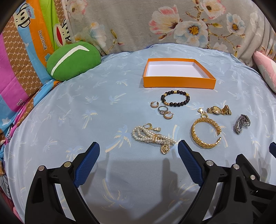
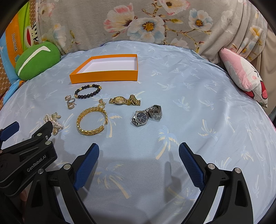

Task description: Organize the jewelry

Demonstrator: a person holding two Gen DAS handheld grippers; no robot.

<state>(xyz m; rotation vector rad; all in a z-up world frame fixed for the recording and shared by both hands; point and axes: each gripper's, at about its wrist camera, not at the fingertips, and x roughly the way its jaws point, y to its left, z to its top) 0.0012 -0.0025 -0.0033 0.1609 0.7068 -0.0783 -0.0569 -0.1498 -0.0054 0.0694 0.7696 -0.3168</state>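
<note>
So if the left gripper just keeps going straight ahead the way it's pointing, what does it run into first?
Probably the pearl bracelet: it lies just ahead of the open left gripper, slightly toward its right finger. Depth is hard to judge, but nothing else lies nearer on the cloth.

Striped cloth (image 1: 25,56), orange band: "Daul frank", printed beside a cartoon monkey face; it reads the same in the right wrist view (image 2: 14,42).
Monkey's cap (image 1: 29,12): "Captain", small script.
Left gripper (image 2: 34,165) body, seen from the right wrist: "GenRobot.AI" in pale letters.
Blue-dialled watch (image 2: 140,118): dial markings too small to read.
</note>
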